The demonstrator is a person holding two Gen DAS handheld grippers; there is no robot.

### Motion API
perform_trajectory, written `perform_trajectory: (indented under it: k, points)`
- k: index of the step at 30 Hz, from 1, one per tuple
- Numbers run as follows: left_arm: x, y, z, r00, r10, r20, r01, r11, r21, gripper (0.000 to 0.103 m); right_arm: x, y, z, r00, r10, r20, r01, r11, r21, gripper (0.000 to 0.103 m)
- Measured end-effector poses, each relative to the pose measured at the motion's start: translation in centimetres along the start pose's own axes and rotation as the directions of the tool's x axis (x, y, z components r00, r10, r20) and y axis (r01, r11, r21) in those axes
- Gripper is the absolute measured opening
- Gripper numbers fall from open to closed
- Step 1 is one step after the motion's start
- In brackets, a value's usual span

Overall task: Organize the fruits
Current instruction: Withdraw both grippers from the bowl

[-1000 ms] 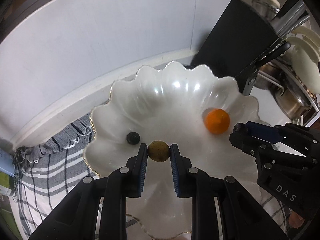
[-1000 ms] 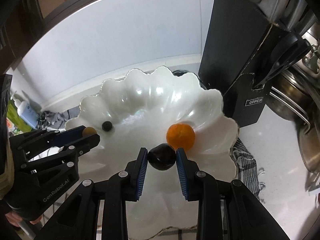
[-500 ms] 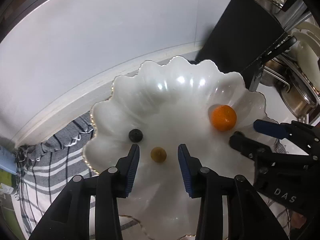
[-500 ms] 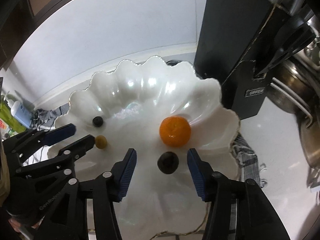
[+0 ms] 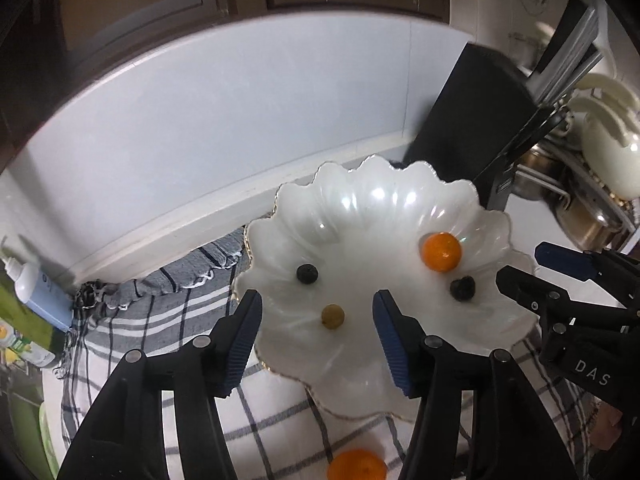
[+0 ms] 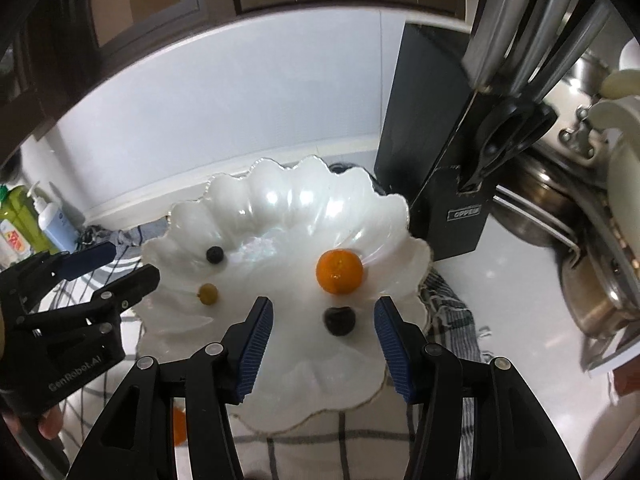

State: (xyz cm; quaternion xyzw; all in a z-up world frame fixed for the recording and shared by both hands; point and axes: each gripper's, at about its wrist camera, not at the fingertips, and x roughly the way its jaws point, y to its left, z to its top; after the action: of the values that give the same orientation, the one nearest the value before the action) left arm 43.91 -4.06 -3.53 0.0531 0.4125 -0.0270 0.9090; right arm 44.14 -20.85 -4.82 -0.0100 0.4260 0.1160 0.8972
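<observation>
Between your left gripper [image 5: 316, 334] jaws, spread wide and holding nothing, sits the olive-green grape [image 5: 333, 317] on the scalloped white bowl [image 5: 360, 200]. Your right gripper [image 6: 324, 342] is equally wide, empty, with the dark plum [image 6: 339, 321] between its pads. Just beyond the plum: a glossy orange mandarin [image 6: 339, 271]. Toward the bowl's left side: a small dark berry [image 5: 307, 273]. Judged progress: four fruits in the bowl; one second mandarin [image 5: 356, 465] lies outside, near the bowl's front rim, on the checked cloth [image 5: 132, 320].
</observation>
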Motion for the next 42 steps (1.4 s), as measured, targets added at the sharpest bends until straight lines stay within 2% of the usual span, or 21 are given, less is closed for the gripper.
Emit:
perform_trajectory:
  k: [11,23,29,35,42]
  points:
    - [-5.9,-0.4,-0.9,0.994,-0.013,0.11,0.012,1.0,0.009,0.06,-6.1,1.0,-1.1,0.992,0.01,0.127,-0.008,1.0,-0.017,0.054]
    - [-11.5,-1.3,-3.4,0.975,-0.029,0.218,0.021,0.999,0.042,0.062,-11.4,1.3,-4.3,0.977,0.008,0.215,-0.006,1.0,-0.008,0.054]
    - [-14.3,-2.2,-5.0,0.96,-0.016,0.28,-0.004,0.998,0.07,0.064,-13.9,1.6,-6.2,0.967,0.011,0.254,-0.005,1.0,-0.022,0.054]
    - [-16.3,-2.6,-7.0,0.95,-0.029,0.31,0.007,0.997,0.074,0.064,-16.1,1.8,-7.9,0.955,-0.015,0.297,0.025,0.999,-0.031,0.054]
    - [-17.1,-3.5,-9.6,0.948,-0.039,0.317,0.007,0.995,0.102,0.066,-17.5,2.0,-10.4,0.953,-0.039,0.3,0.053,0.998,-0.04,0.054]
